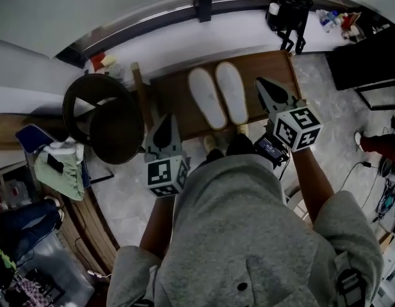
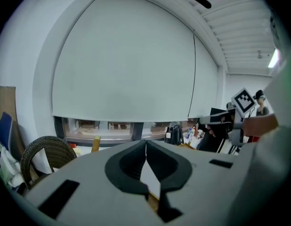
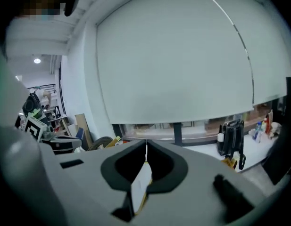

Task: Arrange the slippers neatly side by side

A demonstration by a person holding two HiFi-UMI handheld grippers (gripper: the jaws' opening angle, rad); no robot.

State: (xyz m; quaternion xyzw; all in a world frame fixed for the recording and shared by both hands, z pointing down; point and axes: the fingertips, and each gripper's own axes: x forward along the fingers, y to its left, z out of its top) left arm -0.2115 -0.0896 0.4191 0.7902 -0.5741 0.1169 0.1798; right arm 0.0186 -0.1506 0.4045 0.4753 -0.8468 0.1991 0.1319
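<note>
Head view, with both gripper views. Two white slippers (image 1: 207, 99) are laid side by side, lengthwise and just beside each other, on a brown wooden surface (image 1: 175, 94); the second (image 1: 231, 92) lies at the view's right. Nothing is held against them, and both grippers are kept apart from the pair, one at each side.

The left gripper (image 1: 166, 119) is held over the near left part of the surface. In its own view (image 2: 145, 145) the fingers are seen pressed together at the tips, with nothing pinched between them. The right gripper (image 1: 260, 82) is held near the second slipper. Its fingers (image 3: 146, 148) are likewise pressed together and empty. One cube with square black-and-white markers is carried by each gripper, two in all (image 1: 166, 175) (image 1: 298, 128); no lettering is made out on them.

One container is noted: a black bag (image 1: 289, 11), stood on the white ledge (image 1: 184, 40) behind the surface. Its contents are not seen. A few small bottles (image 1: 330, 19) are grouped to its right on the same ledge; their labels are too small to be read.

One round dark wicker chair (image 1: 101, 123) is placed left of the surface. A grey hooded top (image 1: 242, 235) is worn by the person.
</note>
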